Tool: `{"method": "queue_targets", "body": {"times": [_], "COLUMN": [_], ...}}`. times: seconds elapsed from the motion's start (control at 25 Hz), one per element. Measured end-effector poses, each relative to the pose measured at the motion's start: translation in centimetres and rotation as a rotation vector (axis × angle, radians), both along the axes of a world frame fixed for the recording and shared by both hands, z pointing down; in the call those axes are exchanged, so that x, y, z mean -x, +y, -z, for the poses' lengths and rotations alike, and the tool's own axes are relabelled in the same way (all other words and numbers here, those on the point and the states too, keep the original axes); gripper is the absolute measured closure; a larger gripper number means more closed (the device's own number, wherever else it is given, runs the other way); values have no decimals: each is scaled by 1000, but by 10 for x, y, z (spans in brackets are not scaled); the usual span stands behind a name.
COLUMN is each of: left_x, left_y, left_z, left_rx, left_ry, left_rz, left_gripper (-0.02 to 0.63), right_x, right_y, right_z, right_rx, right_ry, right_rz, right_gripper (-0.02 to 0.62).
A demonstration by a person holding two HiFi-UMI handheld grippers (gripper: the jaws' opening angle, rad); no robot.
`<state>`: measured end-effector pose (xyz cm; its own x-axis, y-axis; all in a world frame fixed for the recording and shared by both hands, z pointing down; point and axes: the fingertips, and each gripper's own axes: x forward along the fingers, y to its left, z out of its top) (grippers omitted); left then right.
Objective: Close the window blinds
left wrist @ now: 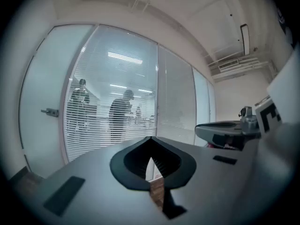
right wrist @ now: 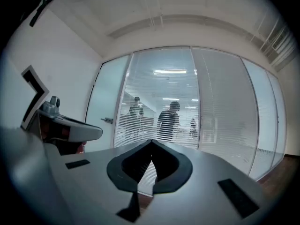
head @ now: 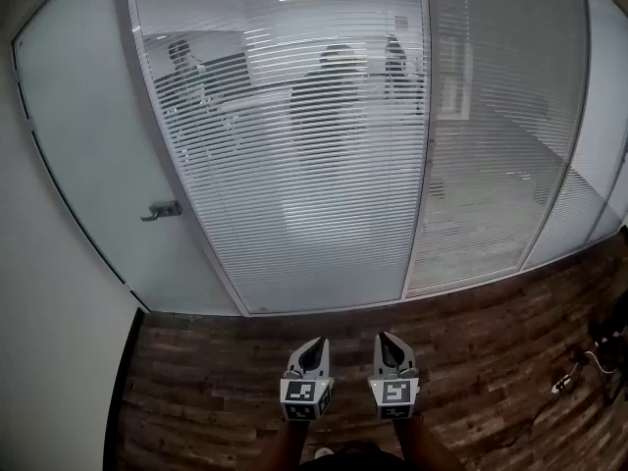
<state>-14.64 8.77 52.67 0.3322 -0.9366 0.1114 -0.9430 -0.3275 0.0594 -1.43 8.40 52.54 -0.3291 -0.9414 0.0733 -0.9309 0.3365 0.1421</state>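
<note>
- While I stand facing the glass wall, my left gripper and right gripper sit side by side at the bottom of the head view. They are above the wooden floor and well apart from the glass.
- The left gripper view shows that tool's jaws drawn together with their tips meeting. Nothing is between them. Only a sliver of floor and blind shows through the slot lower down.
- The right gripper view shows the same thing: tips touching, jaws narrow, nothing held.
- The window blinds hang straight ahead of me in the middle pane. Their slats are tilted open enough that people can be seen as dark shapes on the far side.
- The pane to the right looks much more evenly white, and I can make out little through it.
- Only the head view shows the strip of floor between me and the wall, and something small with a cable lying at the far right. I cannot tell what it is.
- Only the gripper views show the ceiling. They look out level, not down.
- Each gripper view catches the other tool at its edge. The right gripper shows on the right side of the left gripper view, and the left gripper on the left side of the right gripper view.
- A frosted door with a lever handle stands left of the blinds. All three views show it.
</note>
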Motion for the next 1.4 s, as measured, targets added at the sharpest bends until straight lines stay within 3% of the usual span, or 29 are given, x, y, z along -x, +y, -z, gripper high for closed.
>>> {"method": "queue_targets", "body": {"times": [0.16, 0.4, 0.68, 1.0, 1.2, 1.4], "left_x": [-4, 1, 20, 35, 32, 33], "left_y": [4, 6, 6, 2, 4, 6], "left_z": [-7, 2, 2, 7, 7, 7], "left_rx": [19, -9, -15, -41, -22, -14], "left_ry": [70, 13, -19, -42, 23, 9], "left_rz": [-51, -30, 9, 32, -2, -13], "left_gripper": [611, 611, 611, 611, 611, 611], "right_x": [3, -2, -6, -5, -4, 0], "right_y": [4, 2, 1, 3, 3, 4], "right_z": [2, 11, 9, 16, 15, 10], "right_rx": [-29, -39, -79, -47, -17, 9], "right_ry": [-8, -7, 12, -8, -16, -12], "right_rz": [15, -22, 10, -23, -41, -43], "right_gripper": [594, 594, 594, 594, 594, 594]}}
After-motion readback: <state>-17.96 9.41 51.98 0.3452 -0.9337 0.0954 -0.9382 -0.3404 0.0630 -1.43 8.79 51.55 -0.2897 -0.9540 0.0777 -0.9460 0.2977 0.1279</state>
